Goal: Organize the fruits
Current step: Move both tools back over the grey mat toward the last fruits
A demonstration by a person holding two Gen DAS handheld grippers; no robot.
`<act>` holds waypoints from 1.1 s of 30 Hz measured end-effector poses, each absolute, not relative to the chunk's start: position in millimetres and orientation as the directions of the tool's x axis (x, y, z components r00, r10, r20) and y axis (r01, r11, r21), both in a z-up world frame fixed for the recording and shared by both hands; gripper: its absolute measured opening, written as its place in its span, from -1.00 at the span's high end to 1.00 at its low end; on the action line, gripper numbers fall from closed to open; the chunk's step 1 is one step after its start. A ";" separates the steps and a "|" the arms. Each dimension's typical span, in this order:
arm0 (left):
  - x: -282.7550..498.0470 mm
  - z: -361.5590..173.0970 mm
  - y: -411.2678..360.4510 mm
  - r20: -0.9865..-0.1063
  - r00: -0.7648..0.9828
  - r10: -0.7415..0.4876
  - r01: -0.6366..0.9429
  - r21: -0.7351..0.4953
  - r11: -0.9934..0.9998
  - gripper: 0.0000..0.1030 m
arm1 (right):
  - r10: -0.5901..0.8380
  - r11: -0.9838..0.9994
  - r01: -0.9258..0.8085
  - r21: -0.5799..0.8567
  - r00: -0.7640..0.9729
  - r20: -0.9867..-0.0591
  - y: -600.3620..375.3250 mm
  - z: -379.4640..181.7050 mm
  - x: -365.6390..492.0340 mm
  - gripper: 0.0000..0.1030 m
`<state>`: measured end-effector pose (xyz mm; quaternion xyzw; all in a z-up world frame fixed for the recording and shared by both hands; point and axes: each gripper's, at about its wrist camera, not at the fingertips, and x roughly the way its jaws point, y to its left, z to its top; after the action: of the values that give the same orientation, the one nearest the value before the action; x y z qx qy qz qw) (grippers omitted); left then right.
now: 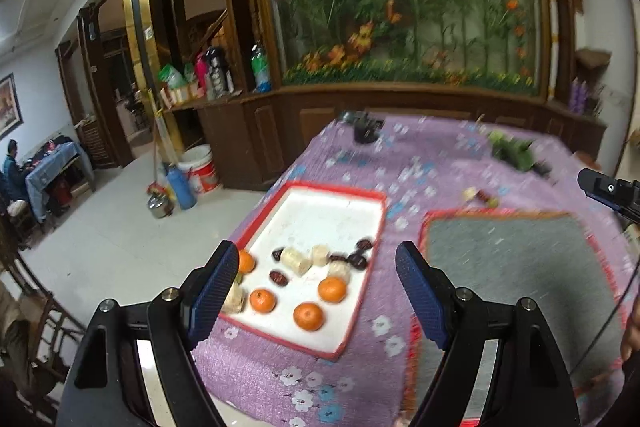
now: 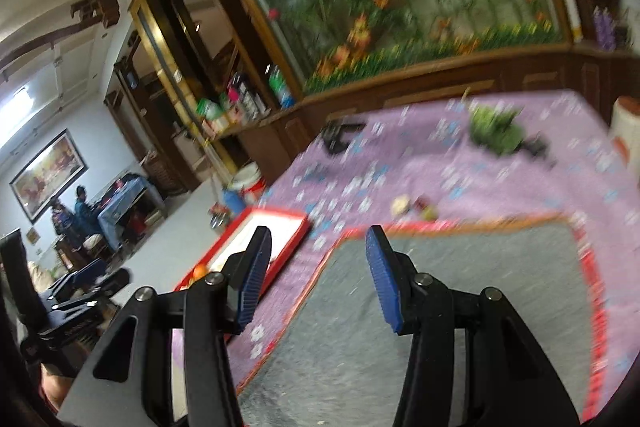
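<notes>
Oranges [image 1: 308, 315], dark dates [image 1: 279, 277] and pale cut pieces [image 1: 295, 260] are seen lying loose in the red-rimmed white tray [image 1: 320, 203] on the purple floral tabletop [image 1: 440, 155]. Just beside it, a grey mat [image 1: 516, 267] is spread. The left gripper [image 1: 316, 291] is held wide open above the tray; the right gripper [image 2: 316, 275] is likewise parted, empty, over the mat.

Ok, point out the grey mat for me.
The grey mat lies on the purple cloth, just right of the white tray in the left wrist view. In the right wrist view it sits directly under the open right claw.
</notes>
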<state>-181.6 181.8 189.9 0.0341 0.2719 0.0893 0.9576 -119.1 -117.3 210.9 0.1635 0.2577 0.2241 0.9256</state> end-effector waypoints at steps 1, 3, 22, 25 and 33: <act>-186.5 200.9 182.4 -0.501 0.849 0.167 -0.134 0.101 0.986 -0.57 | 0.472 0.860 -0.319 0.398 0.793 -0.385 -129.2 226.4 -125.5 0.01; -196.3 228.0 183.6 -0.473 0.874 0.108 -0.082 0.075 0.994 -0.57 | 0.415 0.887 -0.292 0.359 0.844 -0.339 -153.9 260.8 -140.4 0.01; -141.6 394.0 209.7 -0.293 0.951 0.096 -0.068 0.106 0.992 -0.99 | -0.001 0.999 0.009 0.051 0.986 -0.168 -245.6 498.1 -176.2 -0.51; -105.0 345.4 193.2 -0.372 0.928 0.007 0.024 0.079 0.997 -0.99 | 0.090 0.995 -0.073 0.066 0.938 -0.334 -224.8 421.4 -119.8 -0.51; -0.6 202.2 135.7 -0.598 0.773 -0.211 0.217 -0.063 0.974 -0.97 | 0.306 0.952 -0.231 0.201 0.697 -0.649 -153.9 197.9 18.2 -0.49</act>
<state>-0.6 135.7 202.2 0.0048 0.3169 -0.1135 0.9416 18.2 -153.9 197.9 0.0522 0.3610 0.1459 0.9196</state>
